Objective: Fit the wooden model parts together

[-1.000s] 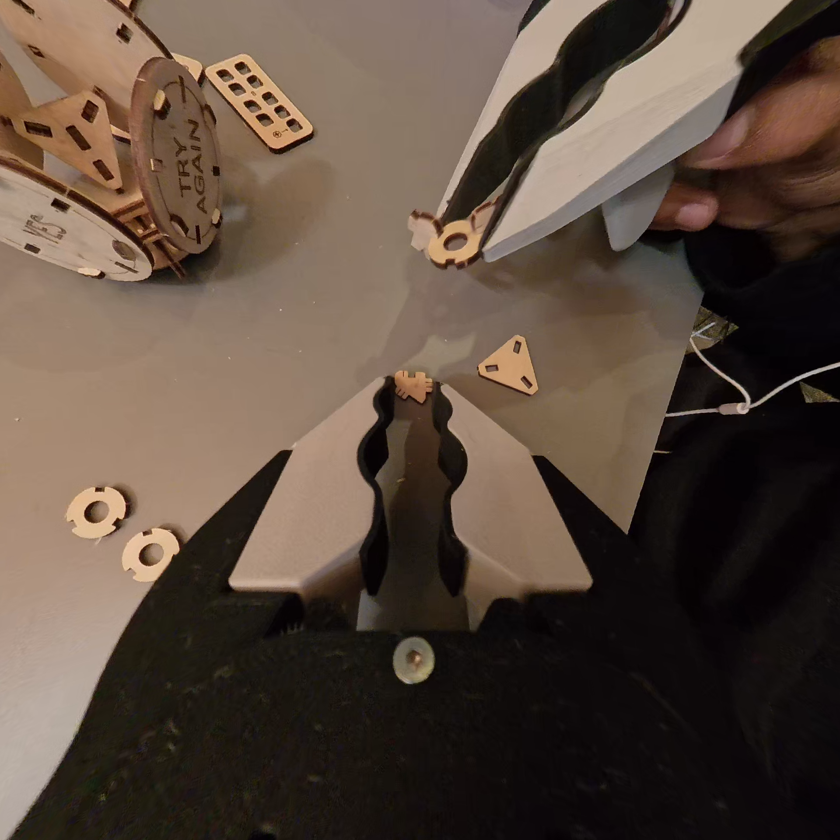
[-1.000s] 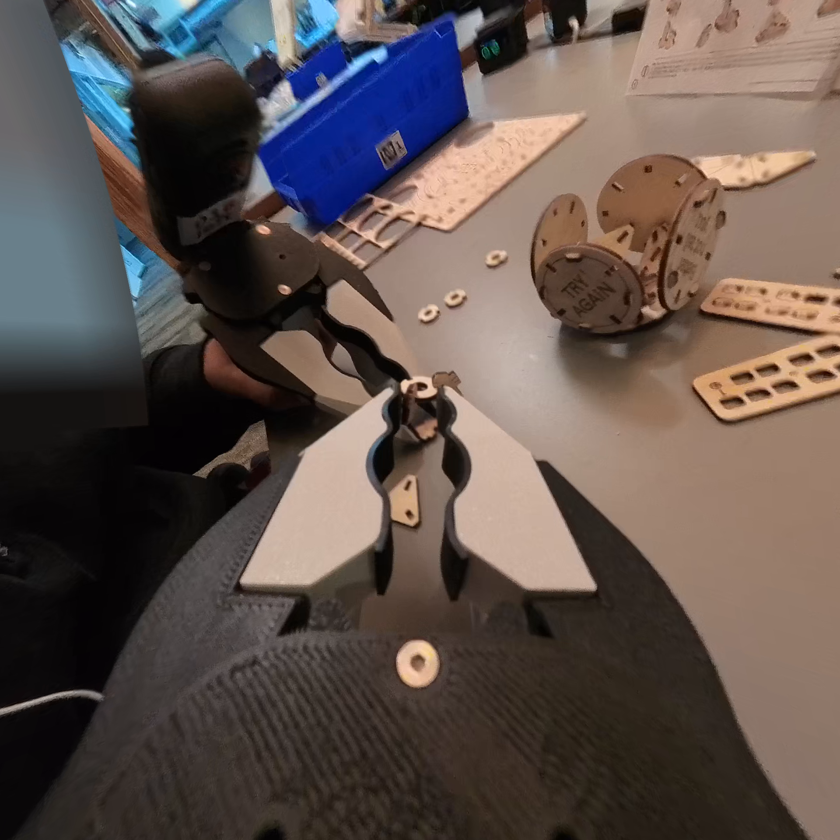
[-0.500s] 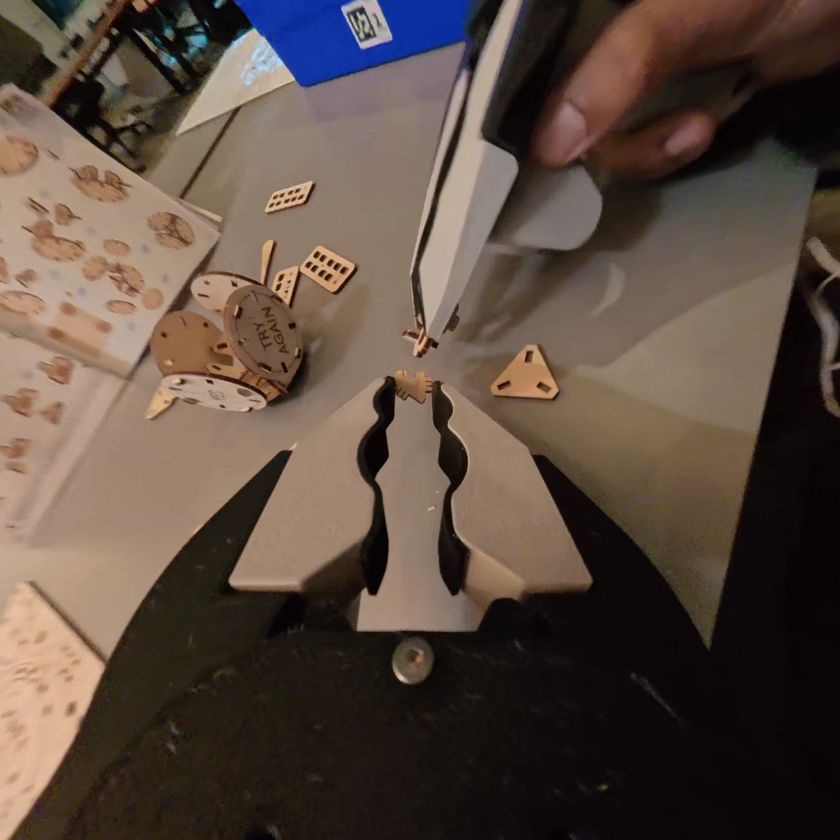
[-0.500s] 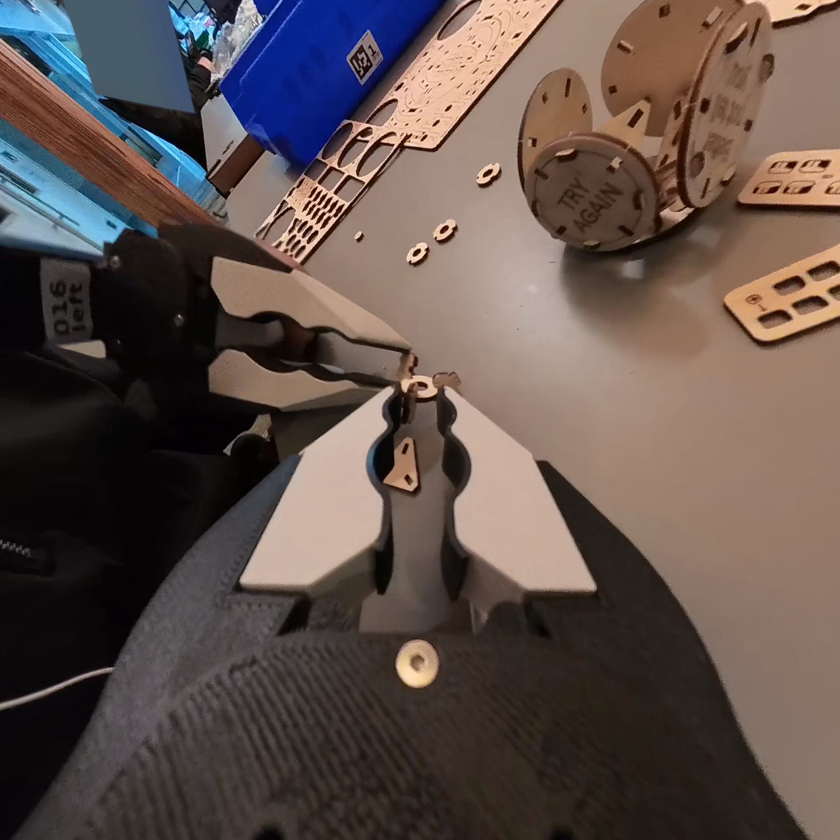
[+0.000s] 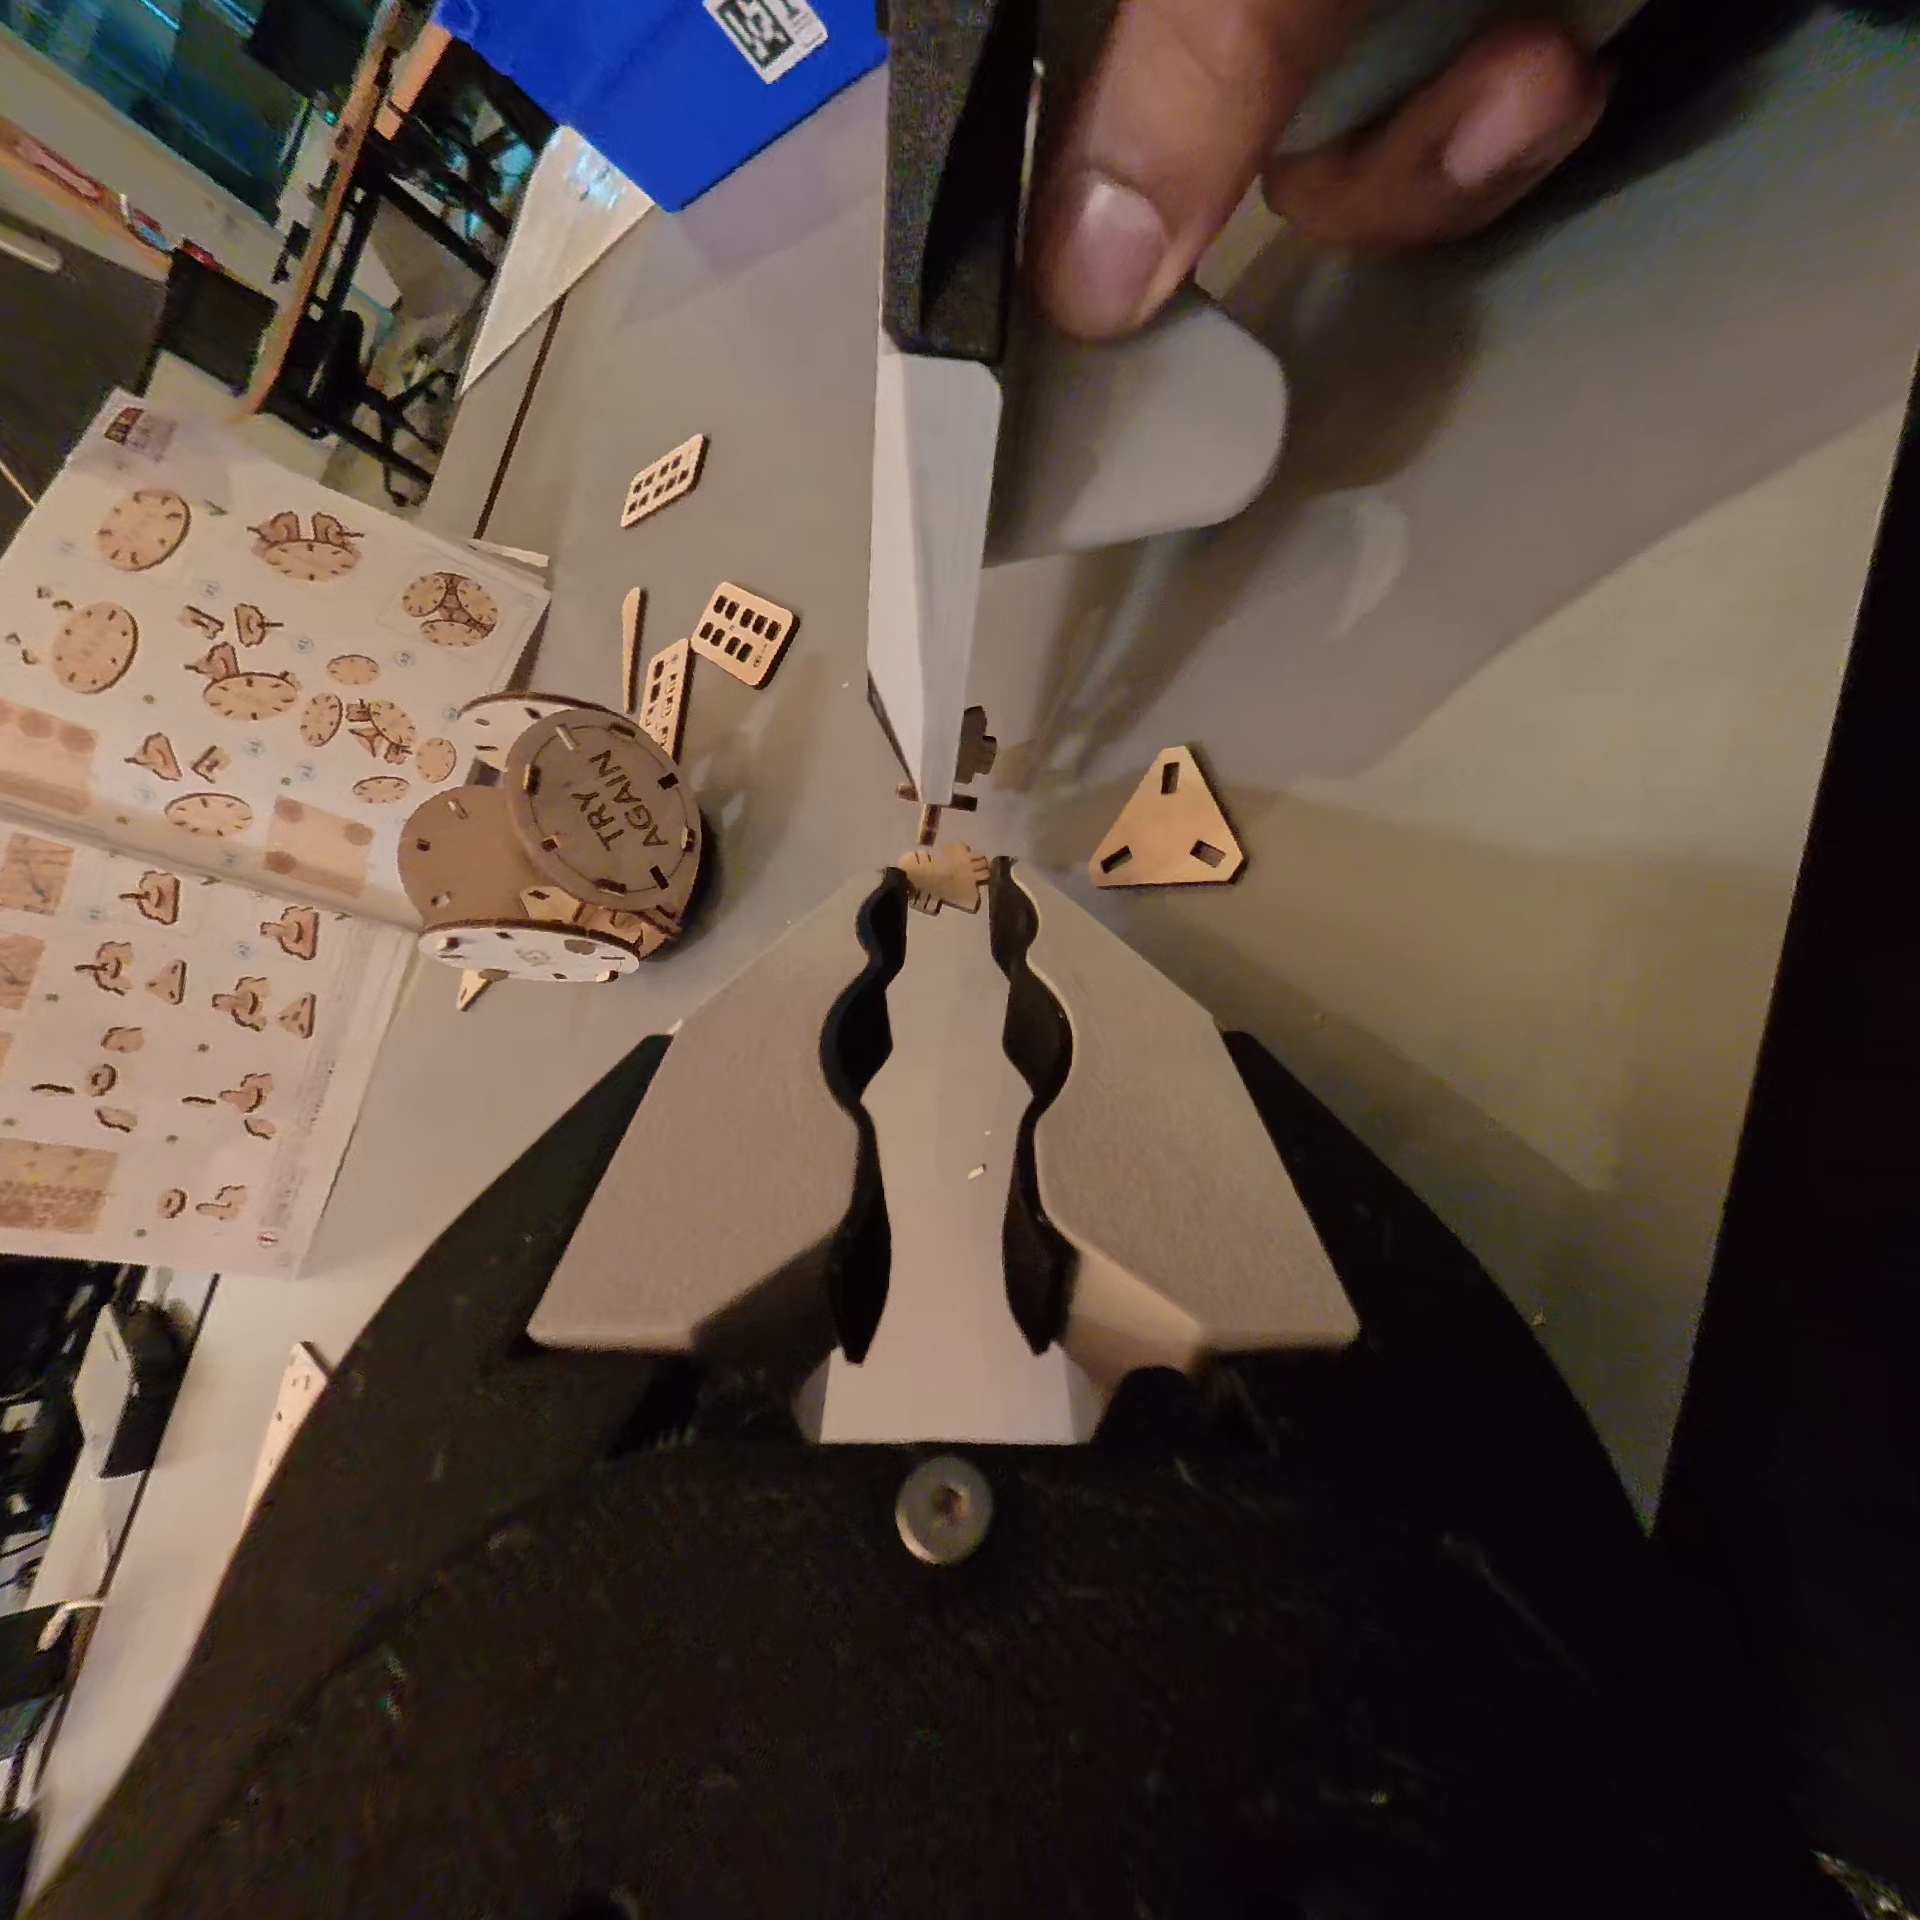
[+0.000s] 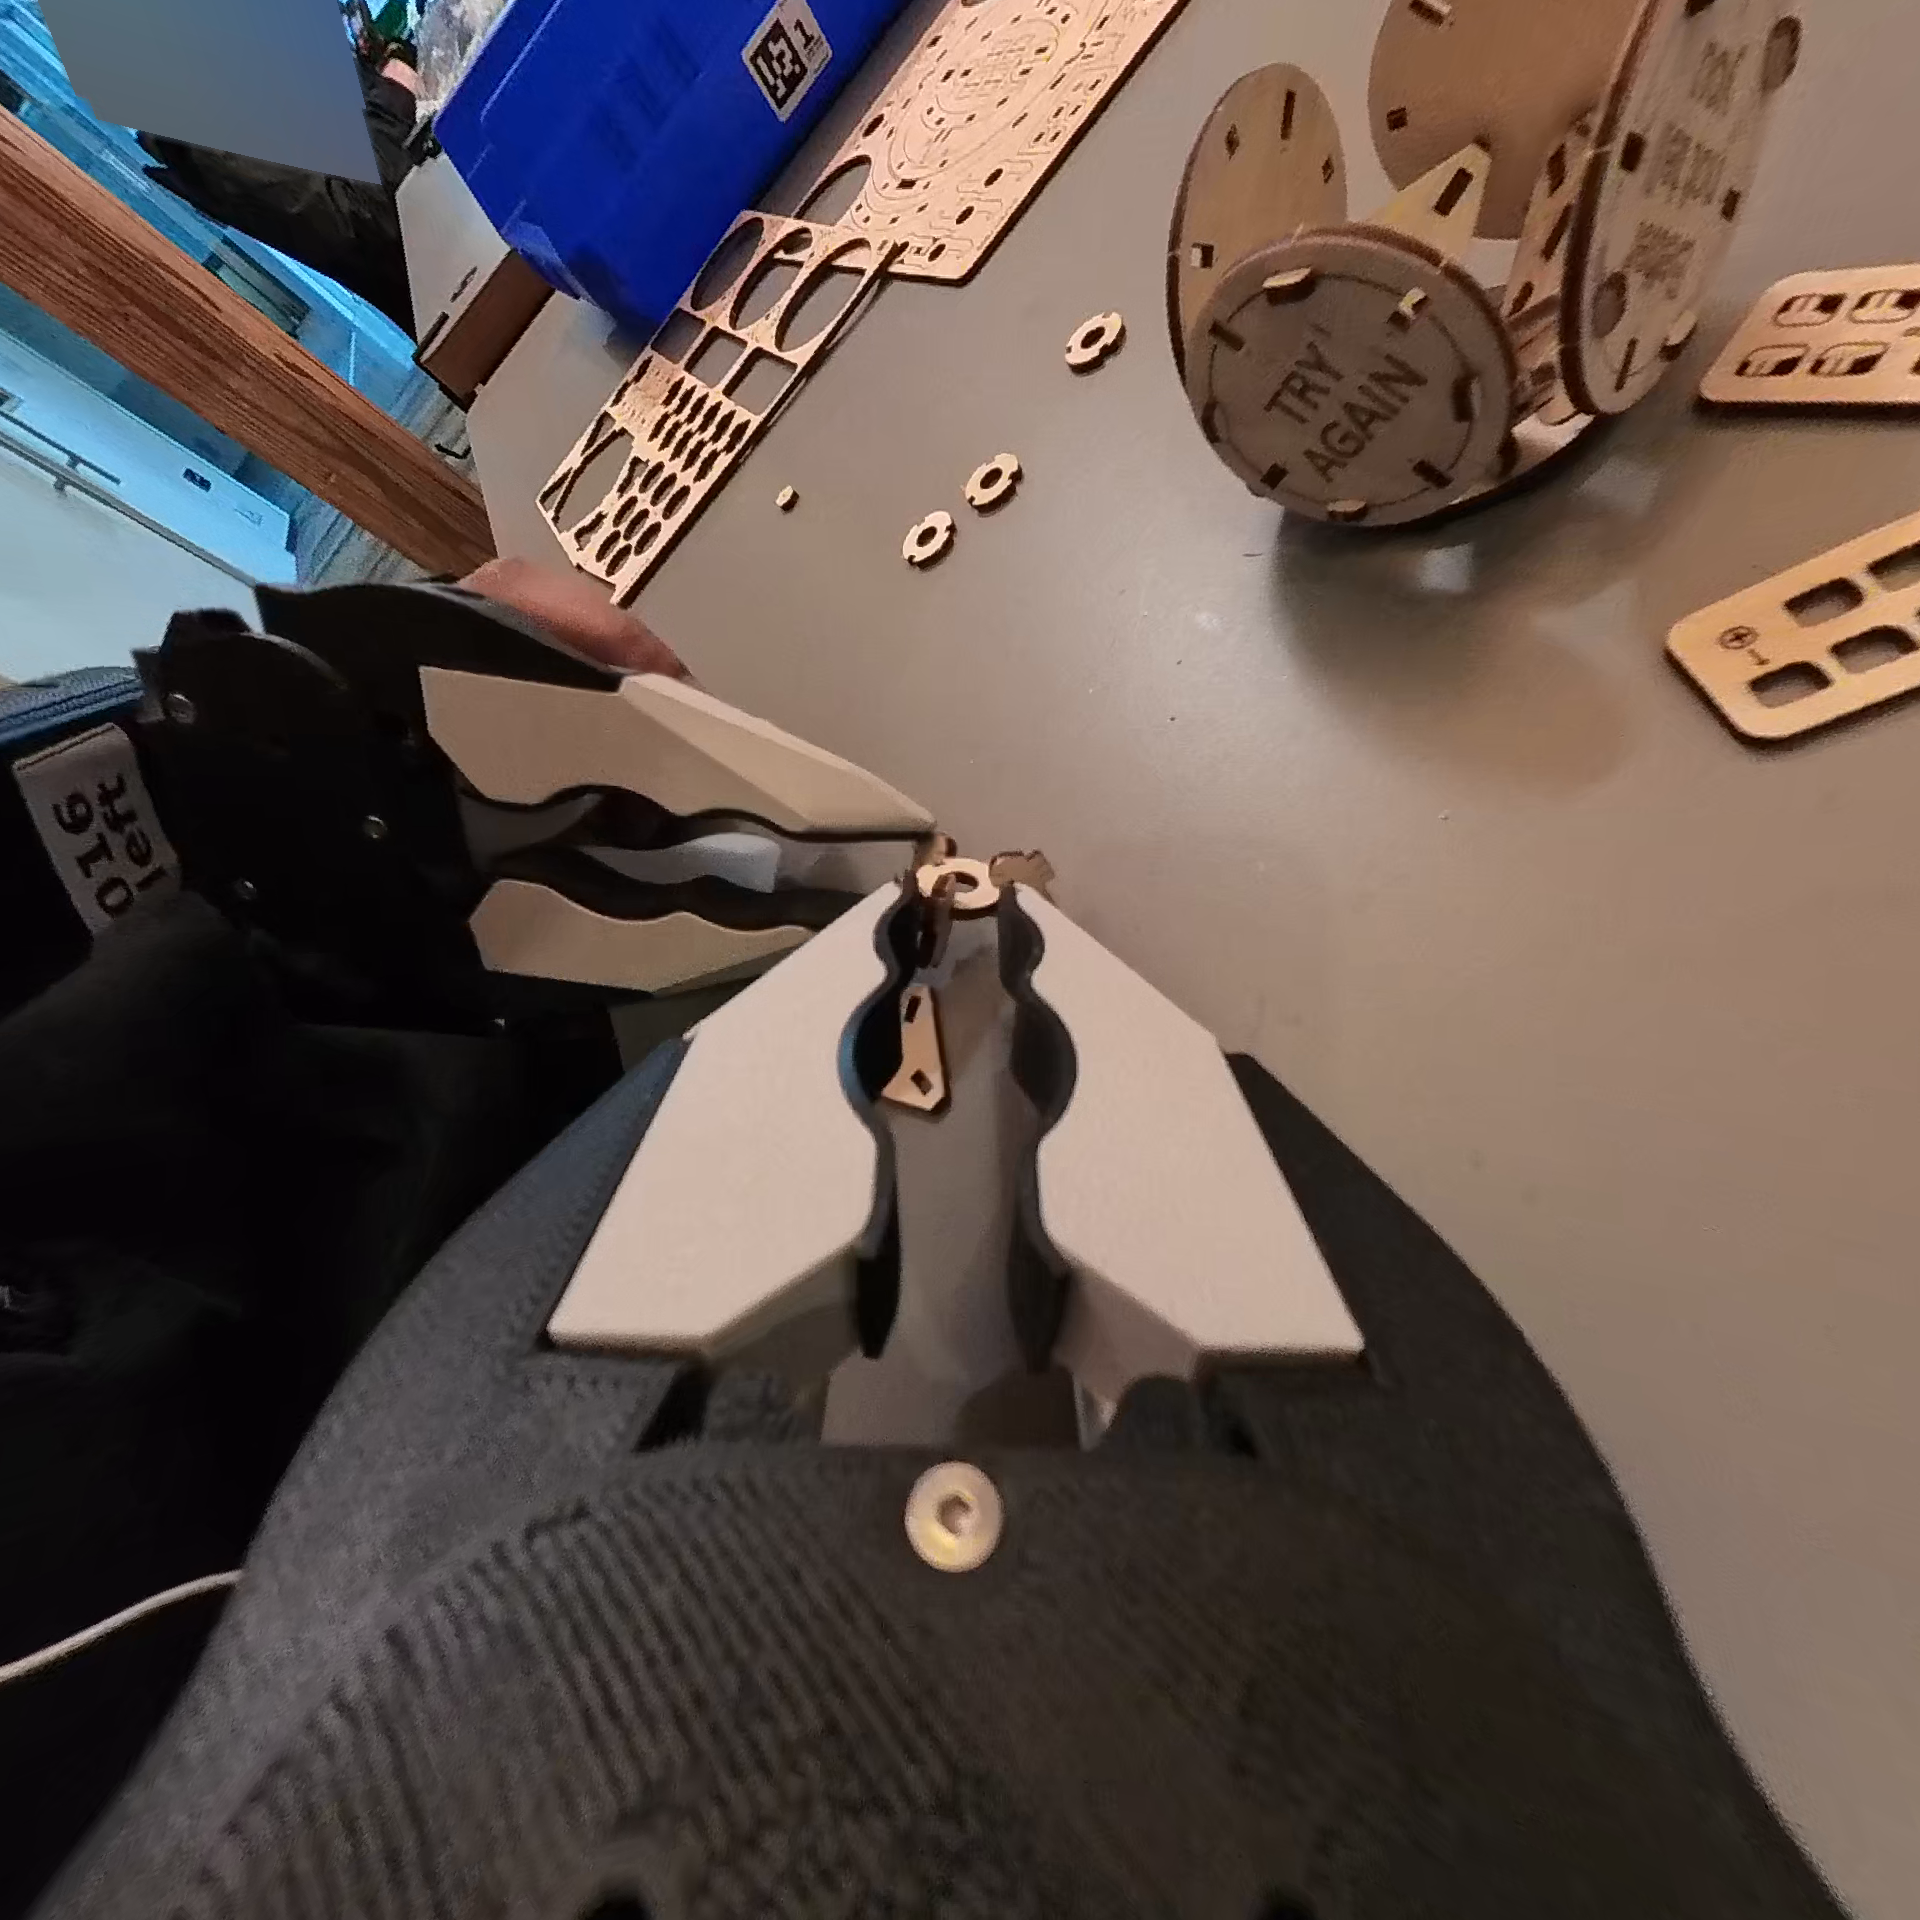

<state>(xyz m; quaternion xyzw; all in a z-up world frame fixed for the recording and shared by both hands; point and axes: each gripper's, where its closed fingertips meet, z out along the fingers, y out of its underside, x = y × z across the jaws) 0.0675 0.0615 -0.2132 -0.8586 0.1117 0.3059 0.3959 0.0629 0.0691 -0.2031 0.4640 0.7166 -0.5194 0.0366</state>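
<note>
In the left wrist view my left gripper point(image 5: 943, 883) is shut on a small notched wooden peg point(image 5: 945, 878) at its fingertips, just above the grey table point(image 5: 1455, 935). My right gripper point(image 5: 928, 795) comes down from above, edge-on, its tip just over the peg. In the right wrist view my right gripper point(image 6: 958, 902) is shut on a small wooden ring point(image 6: 964, 883) with a peg slotted in it. The left gripper point(image 6: 920, 831) reaches in from the left, its tip touching or nearly touching the ring. A person's hand point(image 5: 1195, 156) holds the right gripper.
A wooden triangle plate point(image 5: 1169, 831) lies right of the tips. A disc assembly point(image 5: 551, 842) stands to the left by an instruction sheet point(image 5: 156, 779). Loose rings point(image 6: 987, 483), slotted plates point(image 6: 1818, 644), a cut-out wood sheet point(image 6: 831, 260) and a blue bin point(image 6: 644, 104) lie farther off.
Both grippers have turned while keeping their pieces. The right gripper swung from flat at upper right to edge-on above the left tips, and ring and peg have come close together.
</note>
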